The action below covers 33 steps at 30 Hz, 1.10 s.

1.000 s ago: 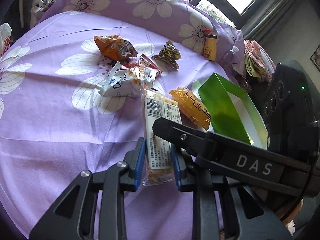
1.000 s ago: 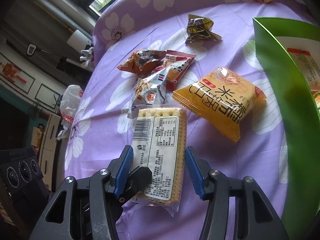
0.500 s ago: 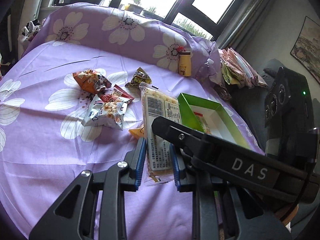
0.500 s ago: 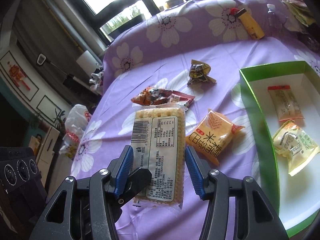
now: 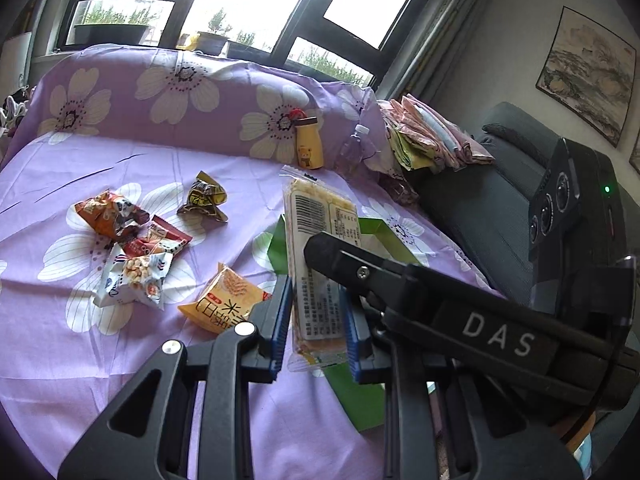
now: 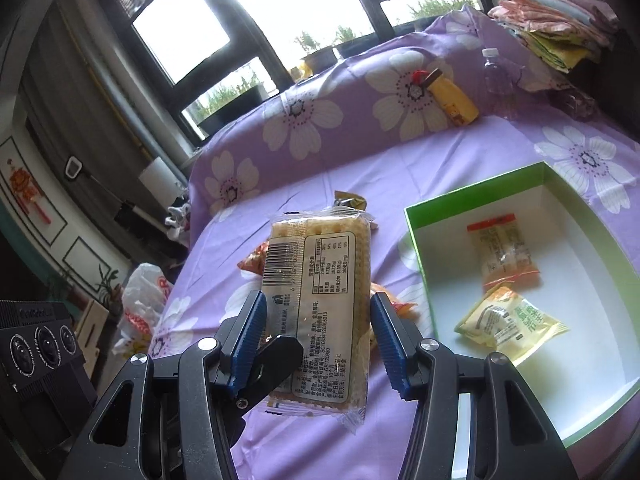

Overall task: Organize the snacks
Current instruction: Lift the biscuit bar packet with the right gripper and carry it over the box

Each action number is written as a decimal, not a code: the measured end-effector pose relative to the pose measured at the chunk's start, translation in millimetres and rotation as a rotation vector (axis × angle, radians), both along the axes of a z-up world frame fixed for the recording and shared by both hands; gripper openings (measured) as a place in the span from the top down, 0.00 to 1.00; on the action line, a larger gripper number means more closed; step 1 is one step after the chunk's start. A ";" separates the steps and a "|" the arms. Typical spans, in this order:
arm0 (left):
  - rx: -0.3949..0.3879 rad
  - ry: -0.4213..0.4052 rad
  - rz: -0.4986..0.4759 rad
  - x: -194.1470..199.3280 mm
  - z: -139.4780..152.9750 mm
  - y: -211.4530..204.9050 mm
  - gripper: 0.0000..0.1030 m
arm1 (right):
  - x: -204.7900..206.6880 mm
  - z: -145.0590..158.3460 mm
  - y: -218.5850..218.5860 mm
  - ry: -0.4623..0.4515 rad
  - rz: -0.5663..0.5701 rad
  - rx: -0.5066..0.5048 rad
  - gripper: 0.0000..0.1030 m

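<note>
Above the purple flowered bedsheet (image 5: 60,360) | both grippers, left (image 5: 316,322) and right (image 6: 316,336), clasp one clear-wrapped rectangular cracker packet (image 6: 320,304), held aloft | step: carrying it | next: lower it into the green-walled white-floored box (image 6: 472,196) beside two packets

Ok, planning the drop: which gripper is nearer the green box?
Right. The right gripper is just beside the green box; the left gripper holds the same cracker pack from the side away from it.
</note>
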<state>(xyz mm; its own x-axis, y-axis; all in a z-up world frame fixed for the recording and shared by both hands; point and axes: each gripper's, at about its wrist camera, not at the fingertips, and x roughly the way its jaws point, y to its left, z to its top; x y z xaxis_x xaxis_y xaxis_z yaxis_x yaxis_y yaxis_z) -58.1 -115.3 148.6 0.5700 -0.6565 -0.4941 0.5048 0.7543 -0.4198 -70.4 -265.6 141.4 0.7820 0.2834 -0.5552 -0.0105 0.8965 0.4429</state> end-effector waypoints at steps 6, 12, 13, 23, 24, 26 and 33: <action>0.002 0.006 -0.051 5.9 2.7 -29.6 0.78 | -5.5 3.3 -27.5 -0.002 -0.062 0.016 0.46; -0.002 0.018 -0.105 11.2 0.4 -53.3 0.78 | -7.2 2.1 -50.8 0.009 -0.126 0.021 0.46; 0.000 0.021 -0.110 11.8 0.1 -56.7 0.78 | -7.1 1.2 -54.9 0.010 -0.131 0.025 0.46; 0.011 0.032 -0.176 16.7 -3.5 -88.4 0.78 | -10.2 -4.3 -88.0 0.022 -0.192 0.038 0.46; 0.012 0.035 -0.181 17.0 -4.4 -91.1 0.78 | -10.3 -5.0 -90.4 0.025 -0.198 0.039 0.46; 0.015 0.043 -0.192 18.2 -7.1 -96.1 0.78 | -10.8 -6.3 -94.0 0.033 -0.205 0.037 0.46; 0.007 0.081 -0.210 22.9 -15.3 -108.9 0.78 | -7.7 -13.8 -106.8 0.066 -0.227 0.040 0.45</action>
<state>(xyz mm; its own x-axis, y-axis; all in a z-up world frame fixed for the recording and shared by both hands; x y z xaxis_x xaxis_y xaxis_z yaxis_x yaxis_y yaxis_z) -35.3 -224.2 133.3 0.3796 -0.7531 -0.5373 0.6161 0.6391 -0.4605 -78.1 -372.4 127.6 0.7907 0.1277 -0.5987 0.2191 0.8542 0.4715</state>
